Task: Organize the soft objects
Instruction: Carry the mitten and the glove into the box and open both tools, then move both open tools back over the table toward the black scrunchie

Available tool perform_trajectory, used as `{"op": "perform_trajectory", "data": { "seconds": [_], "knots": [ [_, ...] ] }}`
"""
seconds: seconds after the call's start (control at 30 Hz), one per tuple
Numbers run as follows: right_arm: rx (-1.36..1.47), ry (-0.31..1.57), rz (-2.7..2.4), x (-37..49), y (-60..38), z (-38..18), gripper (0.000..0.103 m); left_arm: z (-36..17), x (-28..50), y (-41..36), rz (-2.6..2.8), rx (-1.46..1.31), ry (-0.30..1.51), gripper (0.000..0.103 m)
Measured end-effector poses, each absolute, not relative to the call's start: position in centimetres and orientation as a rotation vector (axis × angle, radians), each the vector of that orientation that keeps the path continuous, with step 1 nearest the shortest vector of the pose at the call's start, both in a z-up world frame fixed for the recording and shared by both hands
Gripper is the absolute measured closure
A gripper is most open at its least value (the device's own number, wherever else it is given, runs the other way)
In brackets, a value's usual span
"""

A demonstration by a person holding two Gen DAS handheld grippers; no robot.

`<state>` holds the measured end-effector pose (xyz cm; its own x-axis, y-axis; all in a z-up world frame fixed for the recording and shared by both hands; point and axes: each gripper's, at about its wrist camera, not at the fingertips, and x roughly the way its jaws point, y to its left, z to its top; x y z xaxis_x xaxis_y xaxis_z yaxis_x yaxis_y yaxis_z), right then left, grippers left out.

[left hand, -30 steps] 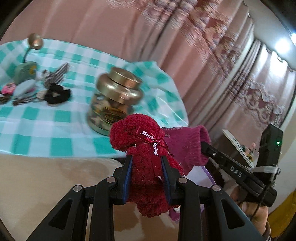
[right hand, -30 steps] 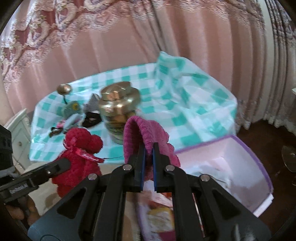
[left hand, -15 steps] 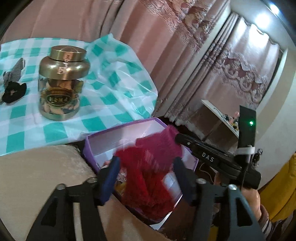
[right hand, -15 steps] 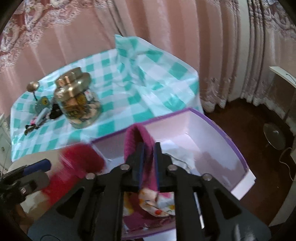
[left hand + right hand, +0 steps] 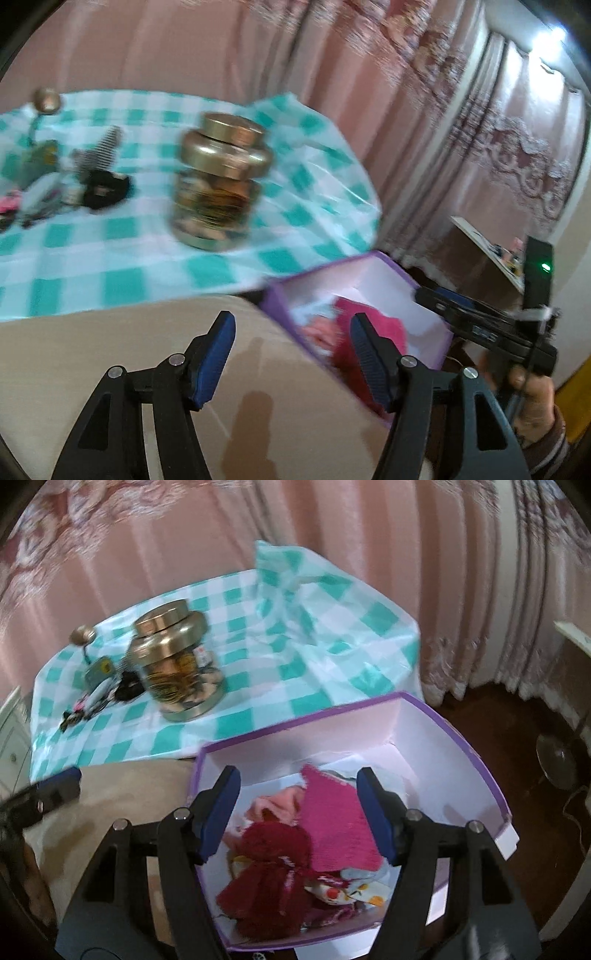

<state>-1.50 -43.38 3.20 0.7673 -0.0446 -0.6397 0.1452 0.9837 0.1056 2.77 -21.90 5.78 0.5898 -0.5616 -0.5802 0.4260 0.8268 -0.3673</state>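
My right gripper (image 5: 297,779) hovers over the purple-rimmed white box (image 5: 461,738). Its jaws are opening, and nothing is pressed between its blue pads. Below it a pink knitted sock (image 5: 336,827) and a dark red plush toy (image 5: 273,864) lie in the box on other soft items. My left gripper (image 5: 291,325) is open and empty above the beige cushion (image 5: 110,362), left of the box (image 5: 354,266). The pink sock (image 5: 388,325) shows inside the box. The left gripper's tip (image 5: 55,786) shows at the left edge of the right wrist view.
A gold-lidded glass jar (image 5: 221,184) stands on the teal checked tablecloth (image 5: 110,258) behind the box. A black scrunchie (image 5: 105,188) and small trinkets lie at the cloth's far left. Pink curtains hang behind. Dark wooden floor (image 5: 517,720) lies right of the box.
Both grippers went from shut to open. The red plush dropped from the left and the pink sock from the right, and both now lie in the box. The left view swung back toward the table.
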Motion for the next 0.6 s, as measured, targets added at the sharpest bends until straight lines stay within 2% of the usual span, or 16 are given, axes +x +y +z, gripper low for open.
{"op": "perform_trajectory", "data": {
  "seconds": [0.6],
  "knots": [
    [0.049, 0.727, 0.213, 2.0, -30.2, 2.6, 0.034, 5.0, 0.9, -4.7, -0.116, -0.226, 0.665, 0.037]
  ]
}}
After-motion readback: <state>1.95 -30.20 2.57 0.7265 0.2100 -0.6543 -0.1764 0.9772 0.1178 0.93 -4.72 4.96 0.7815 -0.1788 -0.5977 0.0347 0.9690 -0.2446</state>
